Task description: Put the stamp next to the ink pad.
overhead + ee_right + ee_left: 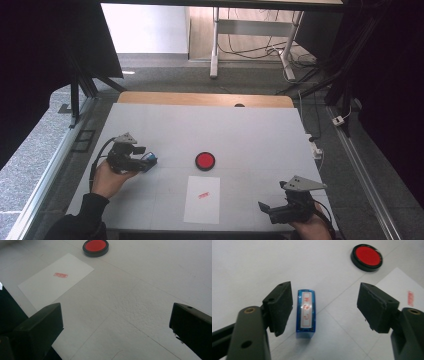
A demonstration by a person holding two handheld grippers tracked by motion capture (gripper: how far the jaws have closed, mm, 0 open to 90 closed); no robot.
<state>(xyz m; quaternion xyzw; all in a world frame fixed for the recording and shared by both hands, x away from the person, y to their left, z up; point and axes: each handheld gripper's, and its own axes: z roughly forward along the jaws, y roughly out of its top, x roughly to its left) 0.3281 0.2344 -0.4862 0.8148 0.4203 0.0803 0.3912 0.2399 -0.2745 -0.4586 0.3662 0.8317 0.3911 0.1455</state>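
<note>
A small blue stamp (305, 313) with a red-printed label lies on the white table between the jaws of my left gripper (327, 307). It sits close to the left pad (280, 306), with a wide gap to the right pad, so the gripper is open. In the high view the stamp (149, 159) lies at the tip of the left gripper (145, 158), at the table's left. A round red ink pad (205, 161) in a black case sits mid-table. A white paper sheet (202, 200) bearing a red imprint (203, 195) lies in front of it. My right gripper (265, 209) stands open and holds nothing.
The white table top (250, 130) has a wooden strip along its far edge. In the right gripper view the sheet (50, 282) and the ink pad (95, 247) lie ahead to the left of the gripper (115, 325). Metal rails, desk legs and cables are beyond the table.
</note>
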